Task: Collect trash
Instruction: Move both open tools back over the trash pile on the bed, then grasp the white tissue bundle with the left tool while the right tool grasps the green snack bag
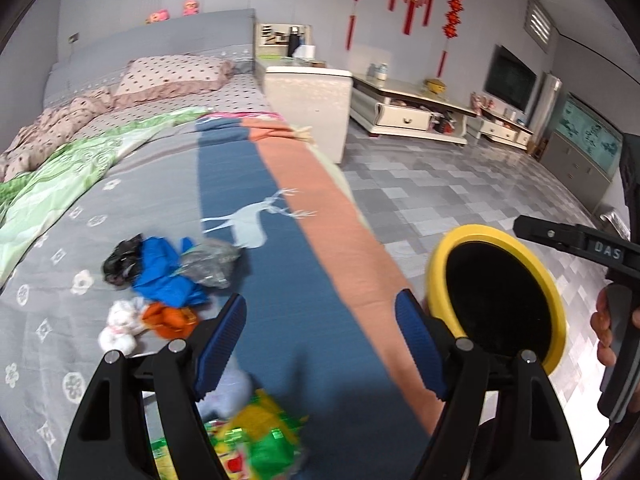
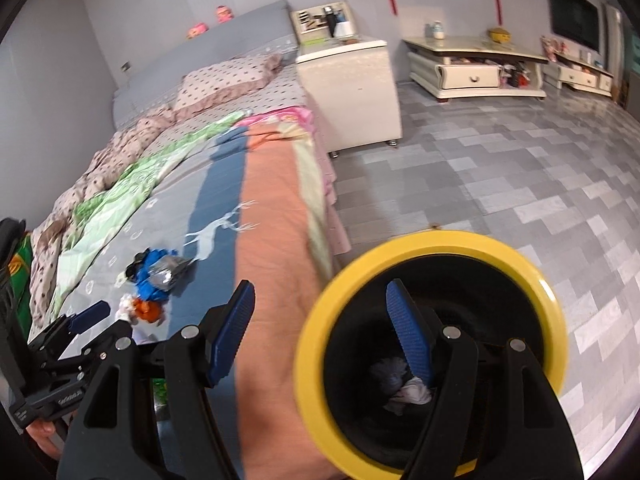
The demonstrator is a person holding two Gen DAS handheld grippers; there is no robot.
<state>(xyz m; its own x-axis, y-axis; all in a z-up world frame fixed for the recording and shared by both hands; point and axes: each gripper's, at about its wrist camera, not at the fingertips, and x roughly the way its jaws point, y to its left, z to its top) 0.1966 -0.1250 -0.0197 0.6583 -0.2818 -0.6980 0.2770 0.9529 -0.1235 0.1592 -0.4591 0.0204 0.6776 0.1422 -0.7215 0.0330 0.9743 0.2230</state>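
Loose trash lies on the grey bed cover: a blue bag (image 1: 164, 276), a black bag (image 1: 120, 260), a clear crumpled bag (image 1: 212, 260), white tissue (image 1: 118, 328) and an orange wrapper (image 1: 172, 320). A green-and-yellow wrapper (image 1: 260, 440) lies just under my left gripper (image 1: 322, 340), which is open and empty above the blue stripe. The yellow-rimmed black bin (image 2: 432, 240) stands on the floor beside the bed, with crumpled paper (image 2: 404, 390) inside. My right gripper (image 2: 320, 332) is open and empty, one finger over the bin's mouth. In the right wrist view the trash pile (image 2: 160, 276) and my left gripper (image 2: 108, 320) appear at the left.
A white bedside cabinet (image 1: 308, 100) stands at the bed's far corner, a low TV stand (image 1: 404, 108) behind it. Grey tiled floor (image 2: 500, 168) spreads right of the bed. A green quilt (image 1: 60, 176) and a spotted pillow (image 1: 172, 74) lie further up the bed.
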